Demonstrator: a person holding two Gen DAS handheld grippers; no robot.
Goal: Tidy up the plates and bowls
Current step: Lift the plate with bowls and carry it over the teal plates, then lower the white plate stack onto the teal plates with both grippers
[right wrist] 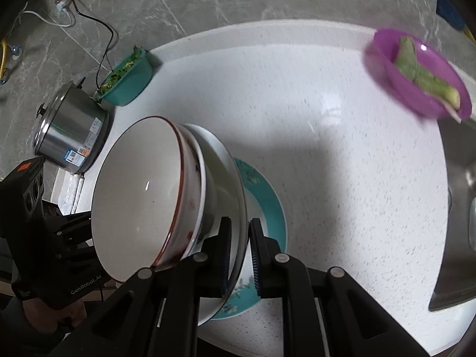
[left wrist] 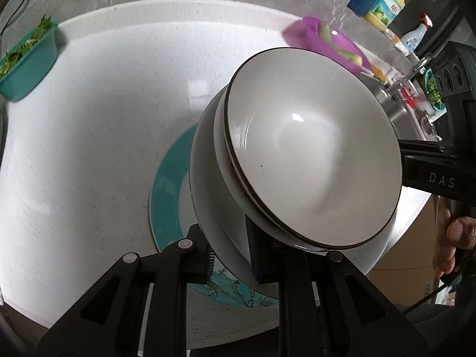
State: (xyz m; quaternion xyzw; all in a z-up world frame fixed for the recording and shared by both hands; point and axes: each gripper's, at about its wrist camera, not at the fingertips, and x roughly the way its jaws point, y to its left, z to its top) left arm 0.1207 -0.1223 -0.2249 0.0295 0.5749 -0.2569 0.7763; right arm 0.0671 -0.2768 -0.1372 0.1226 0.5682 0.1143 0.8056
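Nearest in the left wrist view: left gripper [left wrist: 230, 260], jaws narrow, blue pads clamped on the rim of the large white bowl [left wrist: 208, 196]. Same bowl in the right wrist view [right wrist: 229, 184], its opposite rim pinched between the pads of the right gripper [right wrist: 239, 258], jaws likewise narrow. Carried between both grippers, tilted, above the desk [left wrist: 89, 148].

Nested inside the large bowl: a smaller white bowl, and on top a brown-rimmed bowl [left wrist: 312, 148], empty, glossy inside; seen from the right as a red-brown rim [right wrist: 142, 196]. Stack of three, leaning toward each camera's side.

Directly beneath the stack: teal-rimmed plate [left wrist: 166, 196] with a floral pattern, flat on the desk, partly hidden by the bowls; also under the right gripper [right wrist: 267, 208].

At the right edge of the left view: the other gripper's black body, with a hand [left wrist: 455, 238] around its handle.

Farther back on the white speckled desk: teal container of greens [left wrist: 29, 59] at the far left, well apart from the stack; purple bowl [right wrist: 416, 74] with pale green vegetable pieces at the far right, near the steel sink [right wrist: 458, 208]. Steel pot [right wrist: 71, 131] beside the teal container in the right view. Beyond, by the grey marble wall: blue cup [left wrist: 363, 0], yellow bottle [left wrist: 386, 3], spray bottle [left wrist: 416, 34].
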